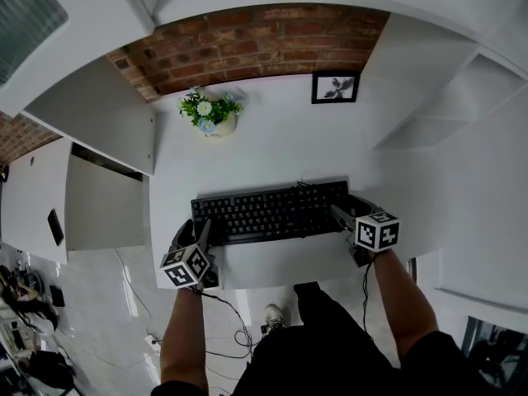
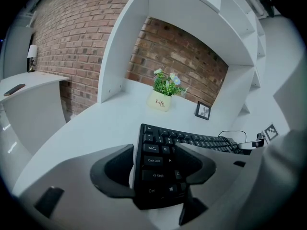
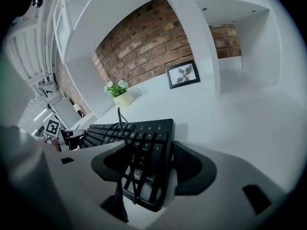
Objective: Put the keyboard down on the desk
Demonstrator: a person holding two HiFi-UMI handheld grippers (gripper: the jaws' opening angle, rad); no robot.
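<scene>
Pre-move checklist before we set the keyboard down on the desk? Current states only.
1. left tongs shut on keyboard, left end: ok
2. right tongs shut on number-pad end: ok
3. cable off the keys: not ok, it drapes across the number pad, between the right tongs' jaws
4. flower pot and picture frame well behind keyboard: ok
5. keyboard already touching desk: cannot tell
</scene>
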